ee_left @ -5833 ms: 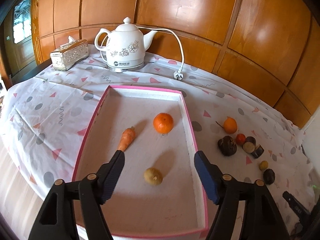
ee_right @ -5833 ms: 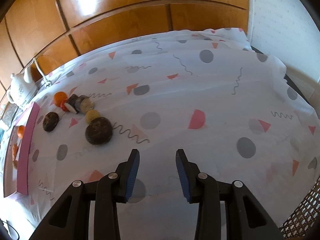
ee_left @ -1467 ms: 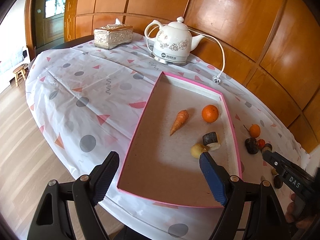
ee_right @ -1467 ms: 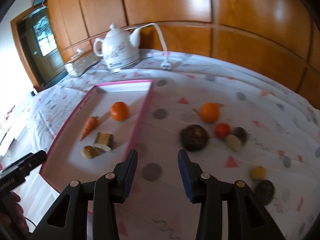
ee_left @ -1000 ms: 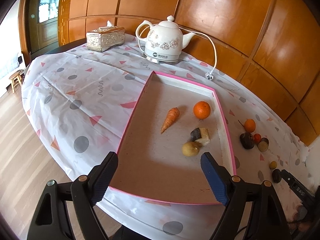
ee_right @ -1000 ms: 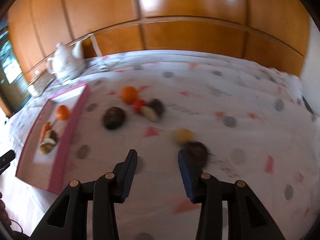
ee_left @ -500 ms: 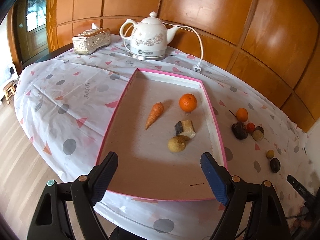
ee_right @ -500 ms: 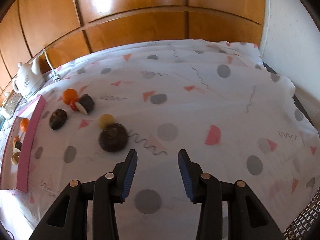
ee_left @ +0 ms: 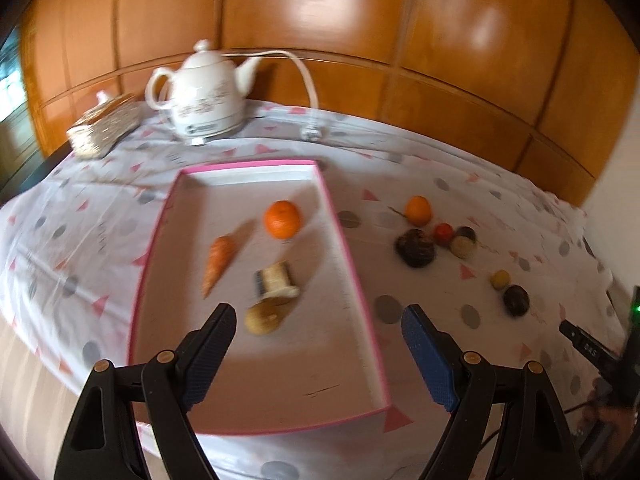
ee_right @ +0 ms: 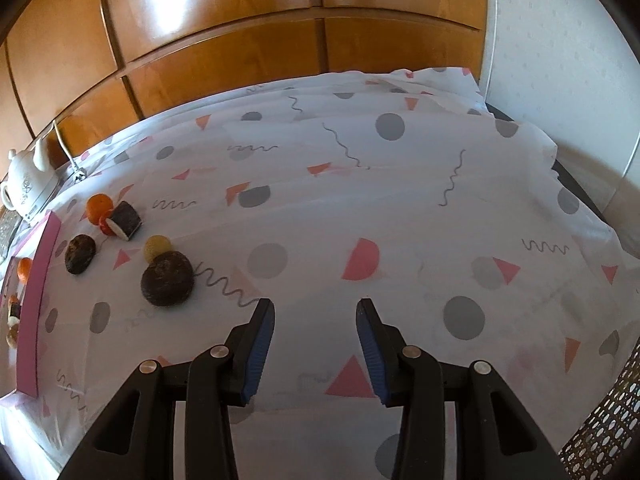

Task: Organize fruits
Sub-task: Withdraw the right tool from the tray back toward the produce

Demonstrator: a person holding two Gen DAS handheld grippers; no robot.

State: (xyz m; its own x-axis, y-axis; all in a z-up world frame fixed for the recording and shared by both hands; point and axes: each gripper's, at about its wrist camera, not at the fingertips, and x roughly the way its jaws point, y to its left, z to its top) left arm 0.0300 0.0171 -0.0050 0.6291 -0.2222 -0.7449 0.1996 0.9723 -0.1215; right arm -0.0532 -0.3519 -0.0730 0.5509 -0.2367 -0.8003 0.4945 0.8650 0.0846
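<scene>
The right gripper (ee_right: 316, 344), half-open and empty, is returning from the tray (ee_left: 362, 280), now facing the dark fruit (ee_right: 167, 278); the left gripper (ee_left: 320, 344) is gaping wide, empty.

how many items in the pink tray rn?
4 in the pink tray: orange toward the far end, carrot left of centre, a cut dark-skinned piece mid-tray, and a tan round fruit nearest the left gripper. Nothing appears hidden.

White teapot (ee_left: 202, 94) with its cord (ee_left: 306, 80) and silver tissue box (ee_left: 105, 125) on the patterned tablecloth (ee_right: 400, 208).
</scene>
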